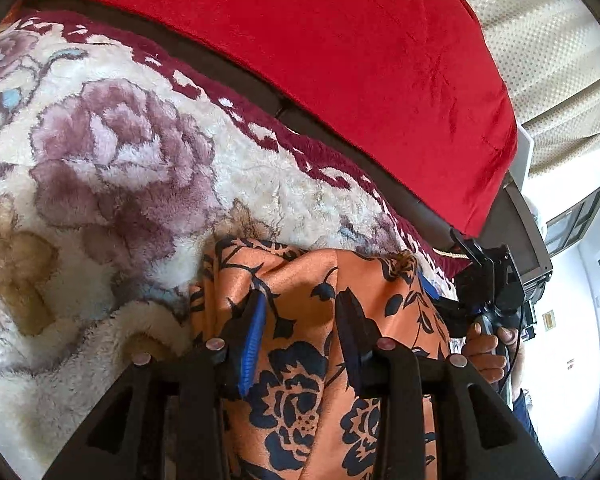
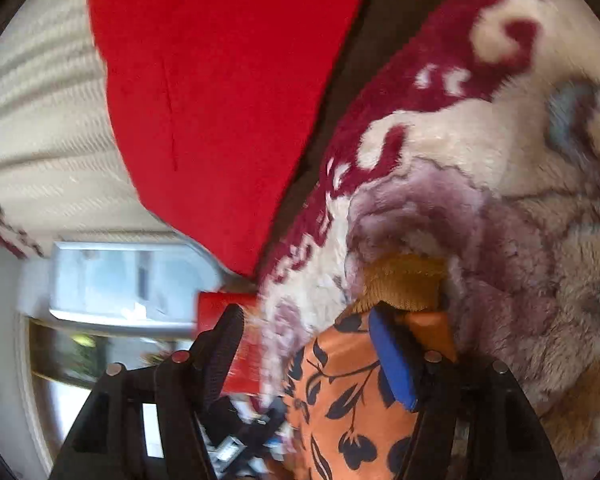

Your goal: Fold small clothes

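Orange floral garment [image 1: 324,360] lay bunched on plush floral blanket [image 1: 112,168], just short of blanket's maroon border, red cushion [image 1: 340,80] beyond. Left gripper [image 1: 300,332] over garment, jaws partly spread, cloth between fingers; pinch not evident. Right gripper [image 2: 312,344] at garment's far edge, jaws wide, blue pad against cloth, nothing clamped as far as blurred view showed. Fold seemed partway: one layer appeared doubled over. Flattening and further folds left.

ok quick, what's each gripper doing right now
left gripper: open, jaws straddling the orange satin cloth with dark floral print.
right gripper: open, nothing pinched.
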